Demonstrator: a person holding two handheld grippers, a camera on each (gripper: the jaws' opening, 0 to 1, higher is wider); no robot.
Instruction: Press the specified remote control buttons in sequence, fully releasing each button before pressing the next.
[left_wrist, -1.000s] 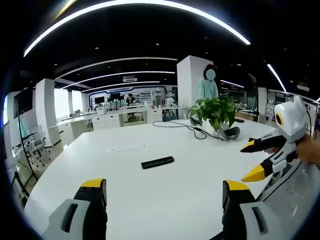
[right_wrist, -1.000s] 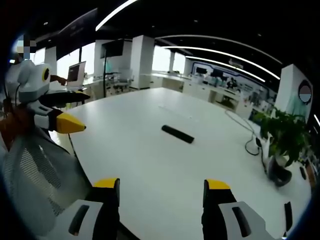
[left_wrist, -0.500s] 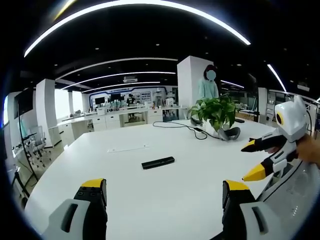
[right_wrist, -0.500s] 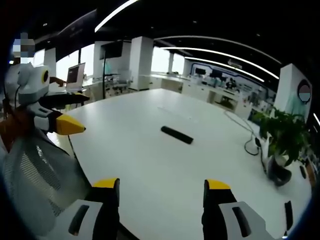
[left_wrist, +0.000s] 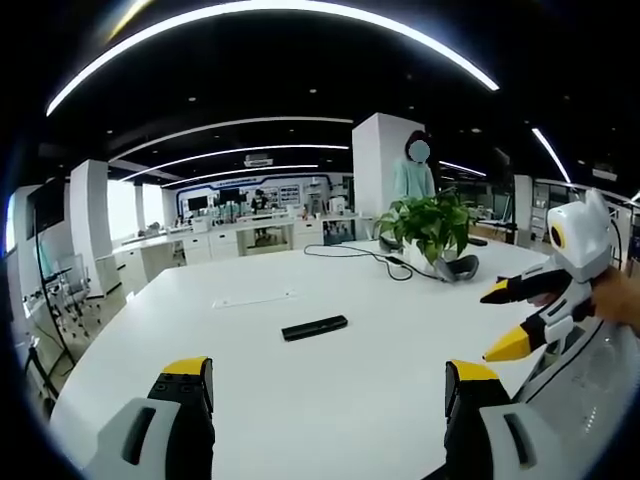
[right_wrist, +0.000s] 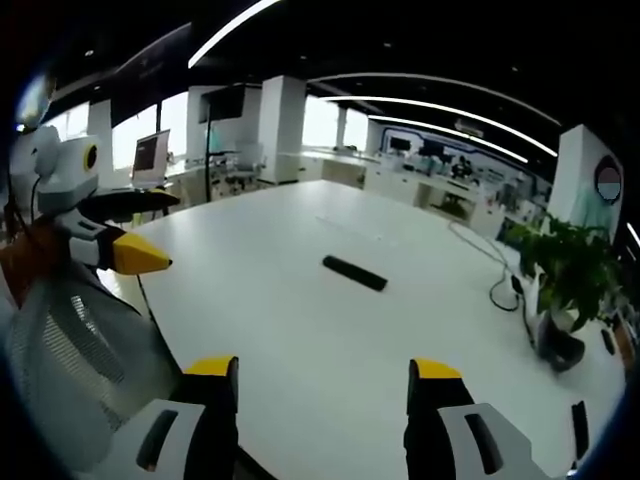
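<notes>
bright ceiling strip lights (left_wrist: 270, 12) (fisheye-warped edges)

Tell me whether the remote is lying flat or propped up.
Flat: the remote lies lengthwise on the white table, apart from both grippers.

One remote control (left_wrist: 314, 327) lies on one big white desk (left_wrist: 330, 390) — a single black bar. Two grippers are up over the near edge: the left gripper (left_wrist: 328, 380) and the right gripper (right_wrist: 323, 378), each with two yellow-tipped fingers (left_wrist: 187, 372) held wide apart. One potted plant (left_wrist: 432, 224) stands at the far side, with one dark cable (left_wrist: 365, 254) trailing beside it. One person (left_wrist: 413, 172) stands behind the plant — one mesh chair back (right_wrist: 70, 370) sits by the desk edge.
</notes>
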